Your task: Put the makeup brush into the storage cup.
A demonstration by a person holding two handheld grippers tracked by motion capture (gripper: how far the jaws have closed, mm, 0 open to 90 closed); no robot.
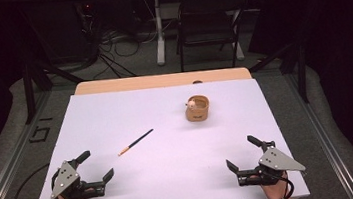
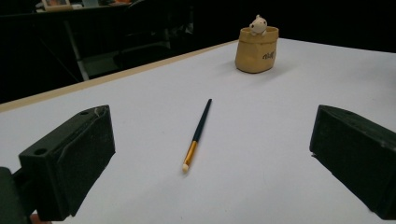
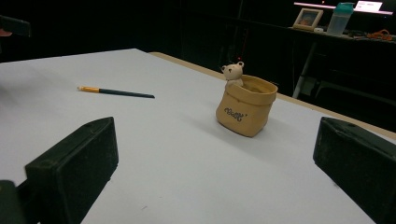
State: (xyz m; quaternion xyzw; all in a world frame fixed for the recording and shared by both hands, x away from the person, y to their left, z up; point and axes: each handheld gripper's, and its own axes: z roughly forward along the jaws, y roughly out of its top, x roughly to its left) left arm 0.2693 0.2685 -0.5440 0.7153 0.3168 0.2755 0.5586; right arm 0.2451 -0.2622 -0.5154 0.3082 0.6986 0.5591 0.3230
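Observation:
A dark brush with a gold ferrule (image 1: 135, 142) (image 2: 197, 135) (image 3: 116, 92) lies flat on the white tabletop, left of centre. A tan sack-shaped pot with a small bear figure on its rim (image 1: 197, 108) (image 2: 257, 48) (image 3: 245, 105) stands upright farther back, right of centre. My left gripper (image 1: 99, 164) (image 2: 212, 158) rests near the front left corner, jaws wide open and empty, aimed at the brush. My right gripper (image 1: 242, 153) (image 3: 215, 172) rests near the front right, also open and empty, facing the pot.
The white table surface (image 1: 173, 180) ends in a wooden back edge (image 1: 162, 80). Behind it on the floor stand a dark folding chair (image 1: 208, 20), a table leg (image 1: 158, 31) and loose cables (image 1: 113, 46).

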